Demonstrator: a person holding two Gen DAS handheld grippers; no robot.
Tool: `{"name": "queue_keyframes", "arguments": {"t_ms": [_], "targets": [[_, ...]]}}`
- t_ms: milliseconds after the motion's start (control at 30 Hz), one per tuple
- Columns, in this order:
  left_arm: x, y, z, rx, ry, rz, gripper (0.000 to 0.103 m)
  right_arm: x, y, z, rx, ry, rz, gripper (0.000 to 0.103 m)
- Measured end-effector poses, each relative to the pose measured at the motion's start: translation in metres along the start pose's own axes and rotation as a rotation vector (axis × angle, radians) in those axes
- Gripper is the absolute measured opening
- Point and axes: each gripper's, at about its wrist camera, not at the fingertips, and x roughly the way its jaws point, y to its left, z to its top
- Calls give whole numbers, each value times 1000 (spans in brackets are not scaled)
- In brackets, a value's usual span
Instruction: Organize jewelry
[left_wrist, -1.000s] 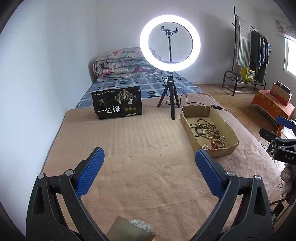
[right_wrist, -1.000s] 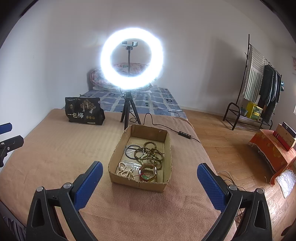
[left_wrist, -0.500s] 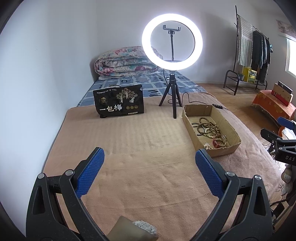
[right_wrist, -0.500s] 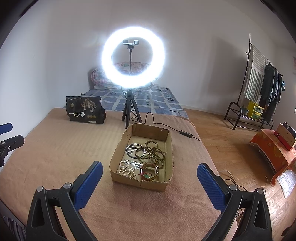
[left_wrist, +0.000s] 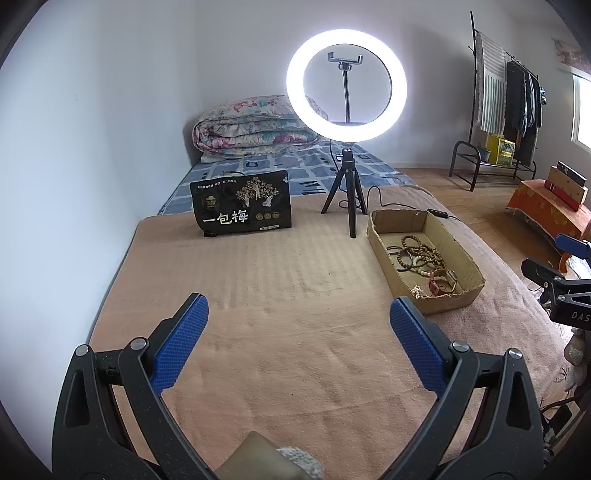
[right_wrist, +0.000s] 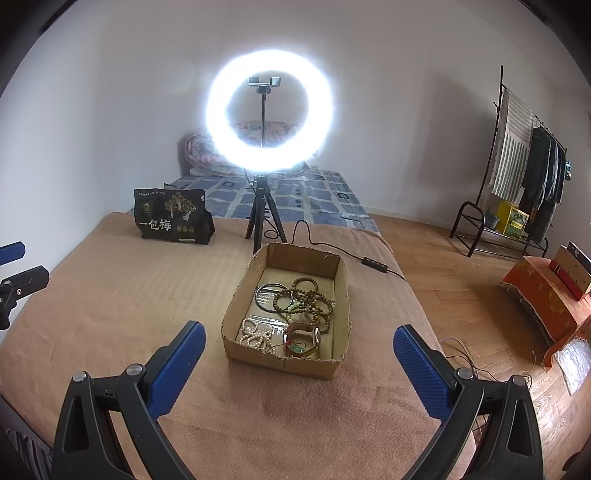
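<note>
- Left gripper (left_wrist: 297, 325): jaws spread wide, nothing between the blue pads, hovering over the bare tan blanket (left_wrist: 280, 295) on the bed.
- Right gripper (right_wrist: 297, 350): jaws also spread wide, empty, aimed at the cardboard box (right_wrist: 284, 360), which sits just ahead between the fingertips in its view.
- The box is open-topped and lies on the blanket toward the bed's right edge, near the tripod of the ring light (right_wrist: 269, 110).
- In the box: dark metal bangle (right_wrist: 271, 297) at the far left, tangle of brown bead bracelets (right_wrist: 306, 302) in the middle, pale bead string (right_wrist: 255, 334) at the near left, red-brown watch-like band (right_wrist: 301, 338) at the near right. They overlap; exact count unclear.
- Black snack bag (left_wrist: 242, 206) stands upright at the far edge of the blanket, left of the tripod, well apart from the box.
- Folded floral quilt (left_wrist: 255, 129) at the far end of the bed, against the wall.
- Clothes rack (right_wrist: 517, 177) on the floor, off to the right.
</note>
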Motion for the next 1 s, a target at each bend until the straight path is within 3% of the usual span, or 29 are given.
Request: {"name": "queue_keyframes", "arguments": {"t_ms": [633,1000], "targets": [[3,3,-5,-12,26,37,100,8,-1,-4,4,24,10,103],[-5,0,-3,-20,9,8,100,10,-5,-5,11,28,8,103]]}}
